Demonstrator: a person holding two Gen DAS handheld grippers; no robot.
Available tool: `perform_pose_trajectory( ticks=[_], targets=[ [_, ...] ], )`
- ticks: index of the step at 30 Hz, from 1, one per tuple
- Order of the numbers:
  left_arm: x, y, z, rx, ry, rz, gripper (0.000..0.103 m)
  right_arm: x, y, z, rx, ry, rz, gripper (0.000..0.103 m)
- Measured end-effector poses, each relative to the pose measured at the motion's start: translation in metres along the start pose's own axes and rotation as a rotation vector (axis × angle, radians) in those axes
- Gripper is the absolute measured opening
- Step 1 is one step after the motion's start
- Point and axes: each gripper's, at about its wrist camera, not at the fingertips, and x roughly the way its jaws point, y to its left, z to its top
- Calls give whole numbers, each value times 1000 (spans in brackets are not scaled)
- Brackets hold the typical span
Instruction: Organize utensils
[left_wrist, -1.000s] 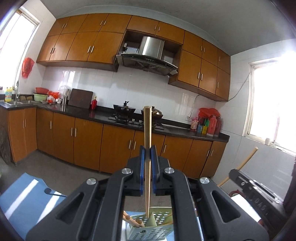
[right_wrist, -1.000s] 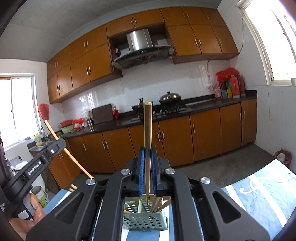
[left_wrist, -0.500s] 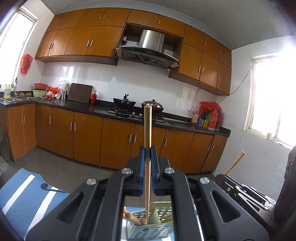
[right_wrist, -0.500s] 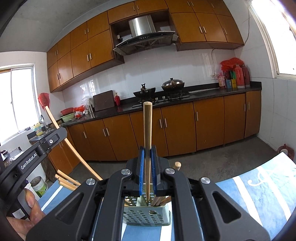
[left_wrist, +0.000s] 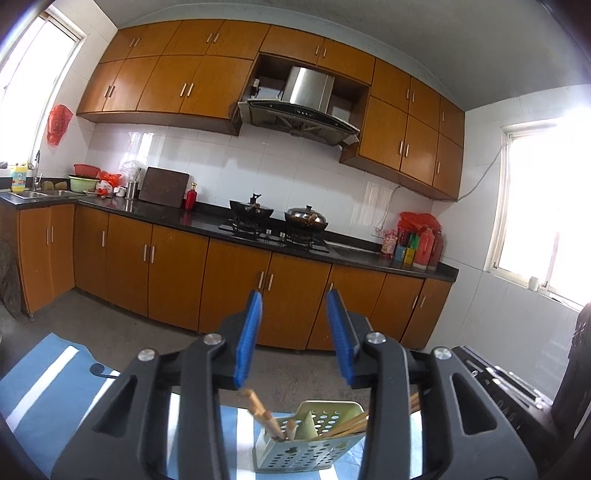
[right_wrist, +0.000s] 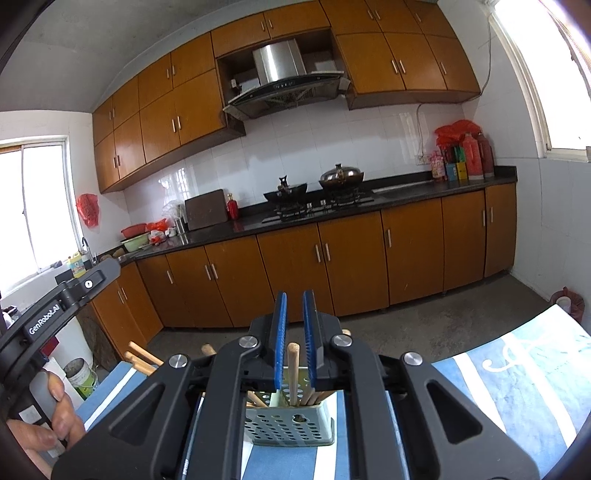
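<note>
Both grippers have just been opening. The left gripper (left_wrist: 293, 334) has its fingers wide and empty; the right gripper (right_wrist: 294, 339) has a narrow gap, pads clear of the chopstick (right_wrist: 293, 373) now standing in the caddy (right_wrist: 290, 424). Beyond lies the striped cloth (right_wrist: 517, 387). The chopsticks look light, stiff and smooth: best pinched mid-shaft.

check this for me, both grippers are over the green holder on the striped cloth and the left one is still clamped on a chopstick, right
Not quite. The left gripper is open with nothing between its pads; its jaws have just been opening, as the left wrist view shows. The chopstick now leans in the green holder. The rest holds: both grippers are over the holder on the striped cloth.
</note>
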Motion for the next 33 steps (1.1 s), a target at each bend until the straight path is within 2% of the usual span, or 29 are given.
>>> perform_pose_trajectory(
  ticks=[2, 5, 7, 11, 14, 16, 19, 22, 28, 33],
  targets=[
    [-14, 4, 2, 9, -4, 5, 44, -14, 0, 2, -3, -23, -7, 31],
    [-33, 9, 0, 28, -3, 12, 52, -30, 2, 0, -20, -36, -20, 34],
    [-45, 12, -3, 44, 10, 19, 59, -37, 2, -3, -26, -34, -23, 43],
    [-66, 19, -15, 71, 57, 22, 69, -49, 5, -15, -32, -10, -38, 51],
    [-78, 23, -24, 92, 80, 32, 78, -53, 7, -22, -46, 13, -62, 63],
    [-86, 25, -29, 98, 87, 38, 88, -56, 7, -25, -58, 22, -79, 73],
    [-96, 28, -33, 106, 90, 46, 99, -61, 10, -30, -73, 28, -94, 94],
    [-105, 30, -36, 117, 92, 61, 99, -69, 13, -33, -85, 9, -129, 101],
    [-126, 27, -50, 173, 89, 104, 99, -85, 14, -41, -100, 11, -174, 101],
    [-148, 26, -74, 210, 91, 133, 99, -105, 11, -62, -89, 13, -194, 101]
  ],
)
